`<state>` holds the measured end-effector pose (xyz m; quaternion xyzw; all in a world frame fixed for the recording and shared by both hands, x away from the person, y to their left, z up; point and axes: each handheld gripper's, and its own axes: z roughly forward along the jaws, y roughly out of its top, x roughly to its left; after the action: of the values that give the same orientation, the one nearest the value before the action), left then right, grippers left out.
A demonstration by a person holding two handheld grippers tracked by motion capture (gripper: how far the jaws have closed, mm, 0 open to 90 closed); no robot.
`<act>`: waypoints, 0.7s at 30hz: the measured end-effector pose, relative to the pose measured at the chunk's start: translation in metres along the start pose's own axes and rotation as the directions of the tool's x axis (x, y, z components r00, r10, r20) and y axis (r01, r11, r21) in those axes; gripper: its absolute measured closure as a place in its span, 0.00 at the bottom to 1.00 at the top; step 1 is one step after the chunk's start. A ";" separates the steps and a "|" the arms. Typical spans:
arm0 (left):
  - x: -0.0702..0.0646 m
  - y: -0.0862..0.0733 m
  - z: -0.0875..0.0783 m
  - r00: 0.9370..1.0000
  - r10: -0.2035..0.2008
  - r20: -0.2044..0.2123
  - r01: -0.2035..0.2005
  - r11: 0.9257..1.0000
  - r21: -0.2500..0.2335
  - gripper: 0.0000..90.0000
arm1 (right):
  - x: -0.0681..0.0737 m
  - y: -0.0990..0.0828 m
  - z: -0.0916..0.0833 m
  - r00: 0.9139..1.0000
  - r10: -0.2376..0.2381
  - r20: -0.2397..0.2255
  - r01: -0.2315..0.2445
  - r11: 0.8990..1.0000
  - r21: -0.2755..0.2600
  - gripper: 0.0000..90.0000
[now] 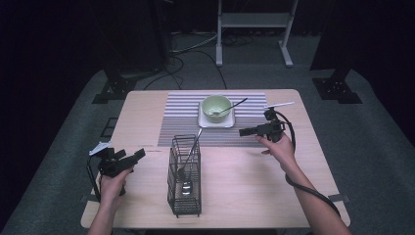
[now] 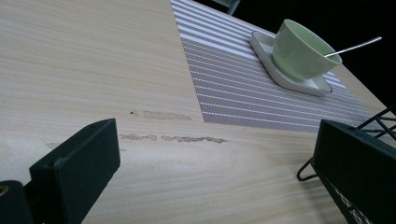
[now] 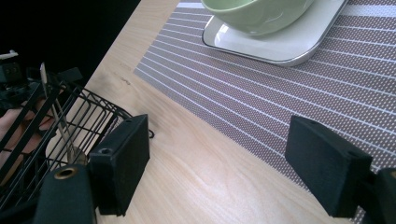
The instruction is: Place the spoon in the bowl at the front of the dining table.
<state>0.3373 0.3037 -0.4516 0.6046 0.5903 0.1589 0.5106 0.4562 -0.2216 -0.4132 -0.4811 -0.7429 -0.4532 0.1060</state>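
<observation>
Both hand-held grippers were spread wide and held nothing. The right hand-held gripper [image 1: 243, 131] hovered over the near edge of the striped placemat [image 1: 182, 122], jaws pointing toward the wire caddy [image 1: 184, 196]. The left hand-held gripper [image 1: 141, 153] hung low over the bench [image 1: 244, 186], just short of the caddy's side.

Likely step: fetch cutlery, either the spoon [image 1: 234, 106] in the green bowl [image 1: 216, 107] or the one standing in the caddy [image 1: 186, 188]. The bowl sat on a white square plate [image 1: 215, 121], ahead of and slightly off to one side of the right hand-held gripper; its spoon handle leaned out over the rim, away from the caddy. In the right gripper view the caddy [image 3: 51, 135] lay close beside one jaw, with a thin handle [image 3: 55, 112] rising inside it.

To do it well, the right hand-held gripper would have needed to swing toward the bowl, line its jaws across the thin handle, and close on the free upper stretch rather than near the rim. A lift along the handle's lean would have avoided tipping the bowl. The left hand-held gripper could have steadied the caddy, since the light wire frame looked easy to shove. The handle seemed slick, so a square grip mattered.
</observation>
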 end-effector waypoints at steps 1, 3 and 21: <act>0.000 0.000 0.000 1.000 0.001 0.001 -0.001 1.000 0.000 0.00 | 0.000 -0.001 0.000 1.000 -0.002 -0.002 0.002 1.000 0.000 0.23; 0.000 0.000 0.000 1.000 0.002 0.000 -0.002 1.000 0.001 0.00 | 0.001 -0.002 -0.001 1.000 -0.007 -0.004 0.007 1.000 -0.002 0.23; 0.000 0.000 0.000 1.000 0.001 0.000 -0.001 1.000 0.000 0.00 | 0.015 -0.022 -0.002 0.997 -0.039 -0.062 0.039 0.999 0.005 0.23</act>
<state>0.3373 0.3031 -0.4519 0.6049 0.5902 0.1589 0.5103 0.4300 -0.2167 -0.4164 -0.4520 -0.7500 -0.4674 0.1214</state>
